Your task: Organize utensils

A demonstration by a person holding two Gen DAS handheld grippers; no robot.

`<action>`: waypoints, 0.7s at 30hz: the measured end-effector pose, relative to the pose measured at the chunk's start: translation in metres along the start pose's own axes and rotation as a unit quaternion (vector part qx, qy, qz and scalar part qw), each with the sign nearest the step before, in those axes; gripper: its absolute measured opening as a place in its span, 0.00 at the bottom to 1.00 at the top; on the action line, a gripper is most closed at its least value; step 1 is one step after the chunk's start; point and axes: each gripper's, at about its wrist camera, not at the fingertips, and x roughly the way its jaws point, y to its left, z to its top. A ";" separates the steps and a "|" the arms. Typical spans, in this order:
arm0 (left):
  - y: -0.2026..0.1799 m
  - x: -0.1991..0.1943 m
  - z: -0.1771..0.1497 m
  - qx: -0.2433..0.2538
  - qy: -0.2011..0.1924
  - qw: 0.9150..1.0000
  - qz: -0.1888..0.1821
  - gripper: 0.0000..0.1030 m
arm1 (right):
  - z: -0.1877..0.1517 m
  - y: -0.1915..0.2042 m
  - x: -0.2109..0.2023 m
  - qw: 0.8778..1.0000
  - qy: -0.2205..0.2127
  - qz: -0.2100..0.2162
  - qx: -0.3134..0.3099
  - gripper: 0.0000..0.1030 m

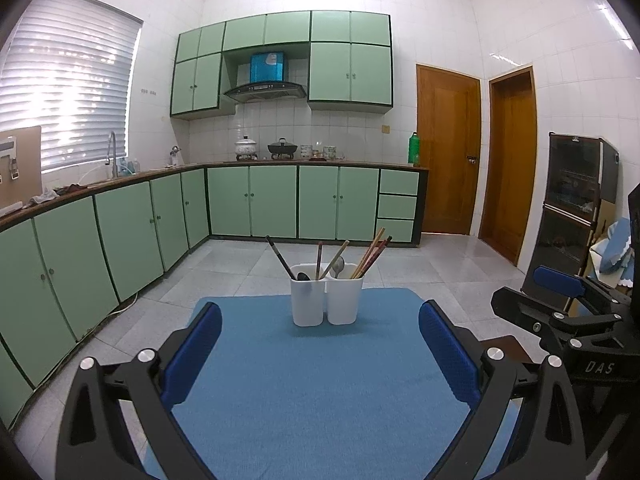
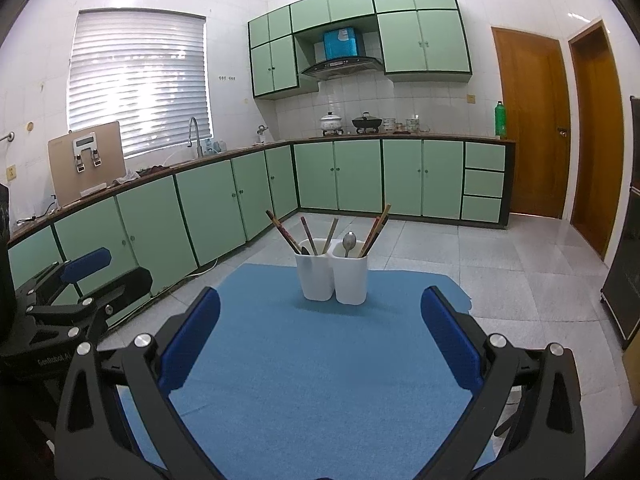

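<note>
Utensils stood bunched in two white holders placed side by side and touching, near the far edge of the blue mat that covered the table. The left-hand cup held a dark-handled spoon and a reddish stick; the right-hand cup held a metal spoon and a sheaf of chopsticks fanning toward the far right corner. All the handles rose roughly upright, leaning outward, so their long axes ran up and away from the mat.

Both tongs hung over the near edge, well apart from the cups. The left gripper had its blue pads spread wide, nothing between them; the right gripper was spread just as wide and equally empty. The holders lay straight ahead of each, along the line of the fingers. Neither seemed clearly nearer, though the chopstick cup sat more toward the right gripper's side. Any pick would probably call for a reach forward and a pinch across a handle from above.
</note>
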 end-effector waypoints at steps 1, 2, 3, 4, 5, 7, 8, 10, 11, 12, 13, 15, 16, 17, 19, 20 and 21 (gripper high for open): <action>0.001 0.000 0.000 0.000 0.000 1.000 0.000 0.94 | 0.000 0.000 0.000 1.000 0.000 0.000 0.000 0.95; 0.001 -0.001 0.000 -0.001 0.000 1.000 0.001 0.94 | -0.001 0.001 0.000 1.000 0.000 0.000 -0.001 0.95; 0.001 -0.001 0.000 -0.001 -0.001 1.000 0.001 0.94 | 0.000 0.001 0.000 1.000 0.000 0.000 -0.001 0.95; 0.001 -0.001 0.000 -0.001 -0.001 1.000 0.001 0.94 | -0.001 0.001 0.000 1.000 0.001 0.000 -0.001 0.95; 0.000 -0.001 -0.001 -0.001 -0.001 1.000 0.001 0.94 | 0.000 0.001 0.000 1.000 0.001 0.000 -0.001 0.95; 0.001 -0.001 -0.001 -0.001 0.000 1.000 0.001 0.94 | 0.000 0.001 0.000 1.000 0.001 0.000 -0.001 0.95; 0.001 -0.001 -0.001 -0.001 -0.001 1.000 0.001 0.94 | 0.000 0.001 0.000 1.000 0.001 0.000 -0.001 0.95; 0.001 -0.001 -0.001 -0.002 0.000 1.000 0.001 0.94 | 0.000 0.001 0.000 1.000 0.001 0.000 -0.001 0.95; 0.002 -0.001 -0.001 -0.002 0.000 1.000 0.001 0.94 | 0.000 0.001 0.000 1.000 0.001 0.000 0.000 0.95; 0.003 -0.002 -0.001 -0.003 0.000 1.000 0.001 0.94 | -0.001 0.001 0.000 1.000 0.001 0.000 0.000 0.95; 0.003 -0.002 0.000 -0.003 0.000 1.000 0.002 0.94 | 0.000 0.001 0.000 1.000 0.001 0.001 0.001 0.95; 0.004 -0.003 0.000 -0.003 -0.001 1.000 0.003 0.94 | -0.001 0.001 0.001 1.000 0.000 0.002 0.002 0.95; 0.004 -0.003 -0.001 -0.003 -0.001 1.000 0.004 0.94 | -0.001 0.001 0.001 1.000 0.000 0.002 0.002 0.95; 0.004 -0.003 -0.001 -0.004 -0.001 1.000 0.004 0.94 | -0.001 0.001 0.001 1.000 0.000 0.002 0.002 0.95; 0.004 -0.003 0.000 -0.004 -0.001 1.000 0.004 0.94 | -0.001 0.001 0.001 1.000 0.000 0.003 0.002 0.95; 0.004 -0.003 -0.001 -0.003 -0.001 1.000 0.004 0.94 | -0.001 0.001 0.001 1.000 0.000 0.003 0.002 0.95; 0.004 -0.003 -0.001 -0.003 -0.001 1.000 0.005 0.94 | -0.002 0.001 0.002 1.000 0.001 0.003 0.002 0.95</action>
